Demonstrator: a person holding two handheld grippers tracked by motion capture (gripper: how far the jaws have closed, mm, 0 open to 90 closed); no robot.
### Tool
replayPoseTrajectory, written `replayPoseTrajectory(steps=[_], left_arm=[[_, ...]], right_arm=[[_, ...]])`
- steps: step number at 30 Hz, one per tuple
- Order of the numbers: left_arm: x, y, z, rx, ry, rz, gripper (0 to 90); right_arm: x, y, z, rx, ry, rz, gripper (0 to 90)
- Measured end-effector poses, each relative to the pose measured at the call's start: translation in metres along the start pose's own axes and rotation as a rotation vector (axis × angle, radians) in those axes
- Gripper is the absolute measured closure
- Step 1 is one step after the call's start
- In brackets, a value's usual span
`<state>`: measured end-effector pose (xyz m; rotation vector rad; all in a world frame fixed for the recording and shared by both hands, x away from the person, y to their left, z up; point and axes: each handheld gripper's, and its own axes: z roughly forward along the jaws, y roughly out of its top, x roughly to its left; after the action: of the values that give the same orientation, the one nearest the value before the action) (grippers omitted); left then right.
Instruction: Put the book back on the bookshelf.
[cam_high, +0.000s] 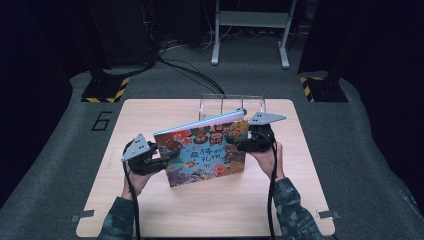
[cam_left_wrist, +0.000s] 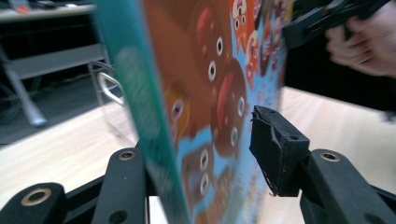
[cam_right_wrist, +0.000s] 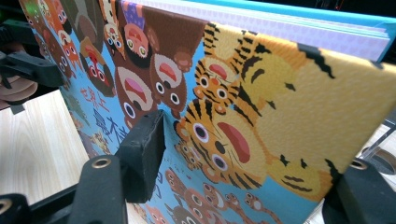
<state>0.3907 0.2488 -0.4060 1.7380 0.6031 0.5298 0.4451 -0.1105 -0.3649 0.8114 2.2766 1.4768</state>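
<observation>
Glossy hardcover picture book (cam_high: 205, 152), stiff but probably slick: left hand-held gripper (cam_high: 167, 156) at 9 o'clock has let go, jaws straddling the edge. Right hand-held gripper (cam_high: 240, 145) at 3 o'clock clamps the cover; I'd grip near the spine.

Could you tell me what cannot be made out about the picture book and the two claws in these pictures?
- Left claw, left gripper view: the picture book hides its left pad, so contact there is unclear; a gap shows at the right pad.
- Right claw, right gripper view: the book covers its right pad.
- Clear stand, high view: the book hides its lower part.
- Title, high view: too small to read.
</observation>
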Motion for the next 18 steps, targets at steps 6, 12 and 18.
replayPoseTrajectory(steps=[6, 12, 18], left_arm=[[0.002, 0.0, -0.001, -0.023, -0.043, -0.026, 58.1], [0.001, 0.0, -0.003, -0.019, -0.068, -0.009, 65.6], [0.0, -0.001, -0.004, -0.012, -0.078, 0.015, 71.2]], right_arm=[[-0.001, -0.002, -0.001, -0.004, 0.009, 0.0, 37.1], [-0.011, -0.009, -0.002, -0.014, -0.012, 0.052, 30.0], [-0.022, -0.019, -0.005, -0.019, -0.063, 0.126, 17.5]])
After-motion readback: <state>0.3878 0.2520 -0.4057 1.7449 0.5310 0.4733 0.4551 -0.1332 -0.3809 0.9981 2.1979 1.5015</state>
